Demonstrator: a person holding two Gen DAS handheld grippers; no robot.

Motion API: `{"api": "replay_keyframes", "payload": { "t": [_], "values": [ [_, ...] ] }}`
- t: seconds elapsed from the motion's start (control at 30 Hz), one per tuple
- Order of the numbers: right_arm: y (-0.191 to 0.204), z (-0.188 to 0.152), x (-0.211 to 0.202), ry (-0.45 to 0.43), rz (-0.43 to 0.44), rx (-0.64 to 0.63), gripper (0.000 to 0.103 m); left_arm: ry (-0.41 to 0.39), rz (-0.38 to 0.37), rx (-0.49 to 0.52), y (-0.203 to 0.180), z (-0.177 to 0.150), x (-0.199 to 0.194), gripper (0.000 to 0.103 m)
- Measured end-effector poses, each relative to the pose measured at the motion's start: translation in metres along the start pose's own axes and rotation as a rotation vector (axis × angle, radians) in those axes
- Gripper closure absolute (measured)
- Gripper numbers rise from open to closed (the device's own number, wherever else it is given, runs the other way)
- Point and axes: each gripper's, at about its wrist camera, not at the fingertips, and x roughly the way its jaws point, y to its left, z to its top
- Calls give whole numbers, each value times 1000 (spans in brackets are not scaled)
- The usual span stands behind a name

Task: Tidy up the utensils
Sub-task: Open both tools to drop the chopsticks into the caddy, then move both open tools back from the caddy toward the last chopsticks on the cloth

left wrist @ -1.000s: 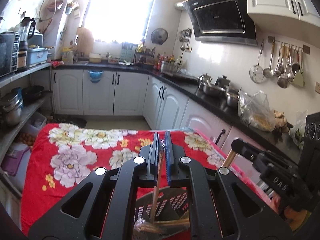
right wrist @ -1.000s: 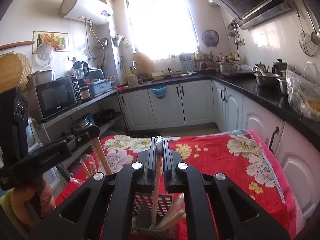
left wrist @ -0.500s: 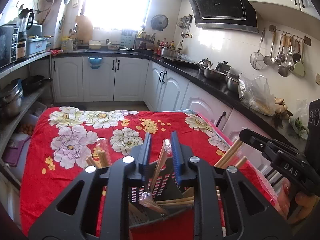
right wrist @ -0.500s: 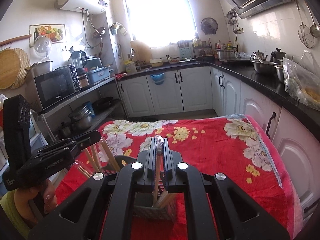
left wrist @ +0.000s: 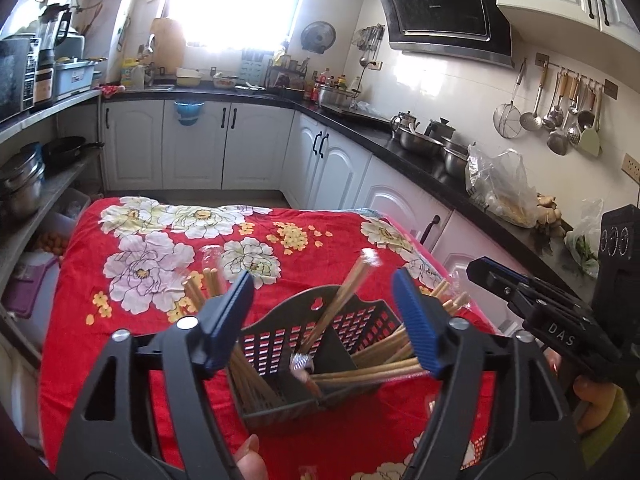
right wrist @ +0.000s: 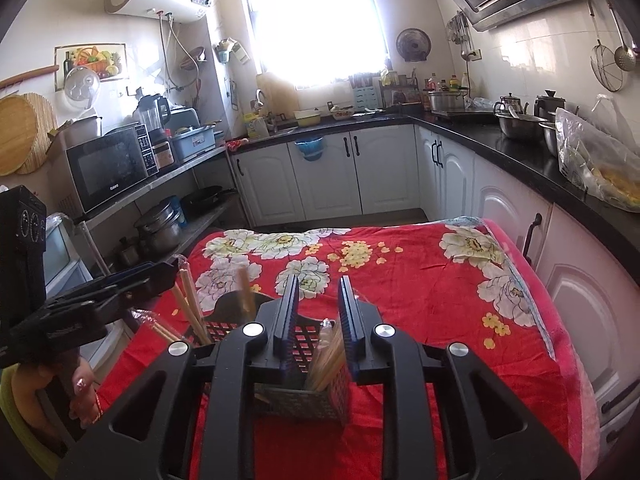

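Wrapped chopsticks (left wrist: 340,304) are seen dropping into a black slotted utensil basket (left wrist: 320,336) on the red floral desk (left wrist: 168,240), just released as the left gripper (left wrist: 322,312) is spread wide. The right gripper (right wrist: 318,320), just parted, grasps nothing. The basket is already filled with chopsticks; little sorting appears left.

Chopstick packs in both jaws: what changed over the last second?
Both let go. The left gripper has just been opening wide, and its wrapped chopstick pack now leans loose in the black basket. The right gripper has just been opening slightly, its pack dropped into the basket. Basket and red floral cloth are unchanged.
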Motion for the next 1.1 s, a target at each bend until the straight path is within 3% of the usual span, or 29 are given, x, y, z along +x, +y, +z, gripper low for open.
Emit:
{"api": "replay_keyframes", "payload": {
  "t": [0.1, 0.2, 0.57, 1.1],
  "values": [
    [1, -3, -3, 5, -3, -4, 76, 13, 1, -13, 3, -3, -4, 18],
    [2, -5, -7, 6, -4, -5, 73, 24, -2, -20, 4, -7, -9, 10],
    [8, -23, -24, 5, -20, -34, 52, 53, 18, -79, 9, -32, -29, 10],
    [20, -58, -39, 31, -18, -50, 37, 72, 82, -88, 5, -67, -47, 10]
  ]
}}
